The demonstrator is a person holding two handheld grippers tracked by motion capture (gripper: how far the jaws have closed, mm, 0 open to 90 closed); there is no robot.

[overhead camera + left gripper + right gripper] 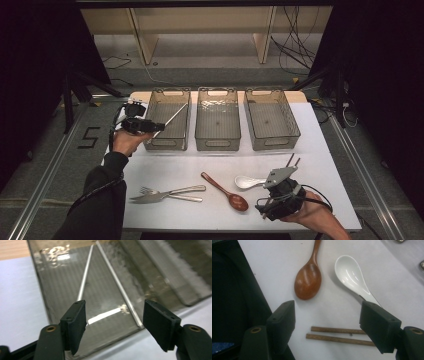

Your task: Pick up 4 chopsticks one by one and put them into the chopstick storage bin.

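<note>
My left gripper (150,126) (113,312) hovers open at the near left edge of the left clear bin (151,146) (42,290), nothing between its jaws. Two metal chopsticks (85,277) lie slanted inside that bin, also seen as a thin rod, the chopsticks (172,118). At the table's front right, my right gripper (274,194) (327,315) stands open, jaws astride a pair of wooden chopsticks (337,335) (294,161) on the white table without touching them. A wooden spoon (225,192) (308,280) and a white spoon (246,181) (350,273) lie just beyond it.
A middle bin (217,145) and a right bin (272,144) stand in a row with the left one at the back of the table. A metal fork and knife (170,193) lie at the front left. Cables and a shelf frame sit on the floor behind.
</note>
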